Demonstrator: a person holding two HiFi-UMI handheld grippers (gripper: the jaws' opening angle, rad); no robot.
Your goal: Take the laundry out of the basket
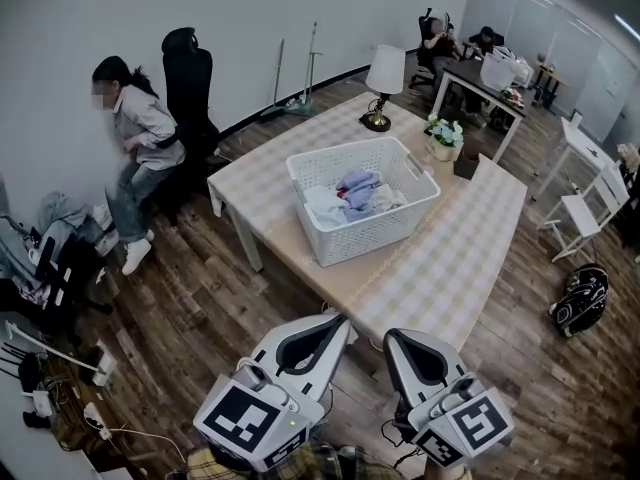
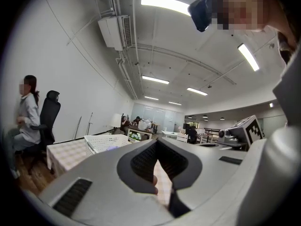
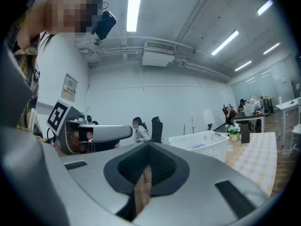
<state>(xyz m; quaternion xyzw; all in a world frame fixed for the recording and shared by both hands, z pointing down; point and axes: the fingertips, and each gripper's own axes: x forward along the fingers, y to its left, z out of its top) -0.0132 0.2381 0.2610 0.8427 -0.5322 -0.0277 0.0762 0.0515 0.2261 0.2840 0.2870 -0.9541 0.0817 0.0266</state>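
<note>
White plastic lattice basket [image 1: 370,233] sits at the middle of the long worktop [image 1: 450,268], which is covered by a beige checked cloth. Only the head view looks down into it, showing the heap of pale blue and white laundry [image 1: 355,196] lying loose on its bottom. The two gripper views meet the basket side-on, so there just a sliver of blue shows over the rim. Those views alone give the ceiling strip lights [image 2: 164,4] and the wall air-conditioning unit [image 3: 160,55]. The left gripper [image 1: 338,322] and the right gripper [image 1: 393,336] hang side by side at 6 o'clock of the basket, off the worktop's near edge. Each has its fingers pressed together on nothing, and a bare stretch of checked cloth lies between them and the basket. At 12 o'clock of the basket stands a white-shaded table lamp [image 1: 385,73], at 2 o'clock a pot of white flowers [image 1: 443,138] beside a small dark box [image 1: 466,163]. At 9 o'clock, off the worktop, a seated person in grey [image 1: 140,133] leans by a tall black office chair [image 1: 190,83].
</note>
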